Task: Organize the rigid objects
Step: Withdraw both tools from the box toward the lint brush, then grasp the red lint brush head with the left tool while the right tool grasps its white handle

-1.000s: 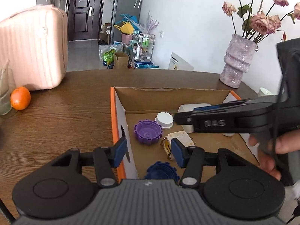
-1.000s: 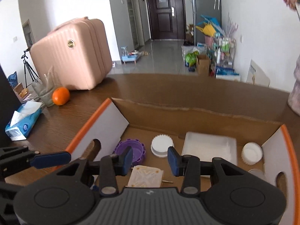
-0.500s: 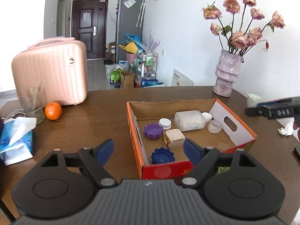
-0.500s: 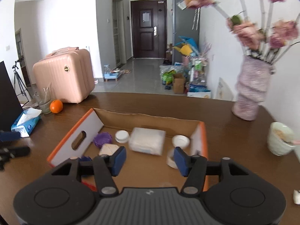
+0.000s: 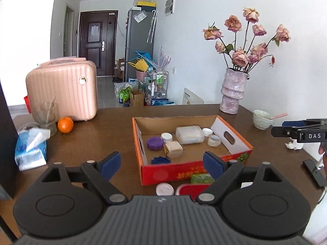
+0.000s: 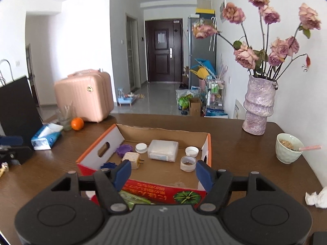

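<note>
two white caps (image 6: pixel 141 148), two purple-blue lids (image 6: pixel 124 150)

Cardboard box (image 5: pixel 196 169): printed characters on the red front wall too small to read; in the right wrist view its lower edge sits behind the right hand-held gripper (image 6: pixel 162 172).
Red object (image 5: pixel 189 188): partly covered by the left hand-held gripper (image 5: pixel 161 163); kind cannot be told.
Green packet (image 5: pixel 201 178): right end hidden behind a blue pad.
White round lid (image 5: pixel 165 189): near edge cut by the gripper body.
Blue cap (image 6: pixel 107 165): partly behind the box wall.
Bowl (image 6: pixel 288 149): contents too blurred to name.
Black object (image 5: pixel 313 172): cut off at frame edge.
</note>
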The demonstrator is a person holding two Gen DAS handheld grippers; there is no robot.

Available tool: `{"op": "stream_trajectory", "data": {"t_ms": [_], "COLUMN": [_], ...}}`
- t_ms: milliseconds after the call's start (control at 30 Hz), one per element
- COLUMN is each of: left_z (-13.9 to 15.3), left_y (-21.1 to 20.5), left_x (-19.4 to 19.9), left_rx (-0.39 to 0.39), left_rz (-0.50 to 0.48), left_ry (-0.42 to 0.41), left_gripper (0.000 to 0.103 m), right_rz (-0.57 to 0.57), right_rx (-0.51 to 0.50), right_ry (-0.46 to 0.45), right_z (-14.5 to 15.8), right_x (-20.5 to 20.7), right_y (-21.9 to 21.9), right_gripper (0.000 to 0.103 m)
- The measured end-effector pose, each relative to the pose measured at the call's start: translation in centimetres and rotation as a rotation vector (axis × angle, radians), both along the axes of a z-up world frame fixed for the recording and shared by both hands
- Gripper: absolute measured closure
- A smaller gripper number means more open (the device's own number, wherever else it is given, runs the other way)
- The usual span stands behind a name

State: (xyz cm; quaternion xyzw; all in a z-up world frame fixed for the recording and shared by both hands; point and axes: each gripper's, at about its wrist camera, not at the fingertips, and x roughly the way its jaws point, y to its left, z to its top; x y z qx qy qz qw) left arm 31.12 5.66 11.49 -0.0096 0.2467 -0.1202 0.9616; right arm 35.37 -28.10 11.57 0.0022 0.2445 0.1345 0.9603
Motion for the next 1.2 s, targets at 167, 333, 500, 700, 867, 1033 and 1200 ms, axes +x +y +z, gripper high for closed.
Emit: {"op": "stream_trajectory", "data": {"t_ms": [167,333,500,700,867,1033,1200], "left_z": [-1.4,-4.4,-7.6,-10.5,-11.5,-11.6,-12.0], "left_y": [0.4,0.4,0.7,0.2,-0.1,-0.8,-1.6], "left_x": [-5.3,-10.3,-14.5,-16.5,-15.5,-14.1,-10.5], "left_rx": [-0.054,-0.063,-0.113,-0.030,-0.048,-0.052,-0.068], "left_rz": [-0.058,-0.076,-0.048,-0.013,0.004,-0.008,-0.012], "left_ry": [-0.032,-0.043,-0.011,0.065,0.101,0.097,0.139], "left_gripper": [0.005,0.005,0.005,0.005,0.005,0.006,0.010], "right_rz": [0.051,0.060,0.004,-0.035,-0.042,-0.062,-0.100], "right_rx": [0.060,0.073,0.096,-0.009,-0.003,0.001,0.030], "right_ry": [-0.038,-0.062,-0.058,-0.003,0.035,0.034,0.054], "right_z": [-1.5,-4.6,-8.2,-11.5,-12.8,-13.4,-14.0], "right_x": [-5.5,-11.9,-17.6,-21.8,-22.2,-21.1,-18.6], "right_y": [-0.4,-0.4,-0.3,-0.2,-0.5,-0.8,-1.9], "right_gripper": [0.025,0.021,0.018,0.017,0.016,0.016,0.018]}}
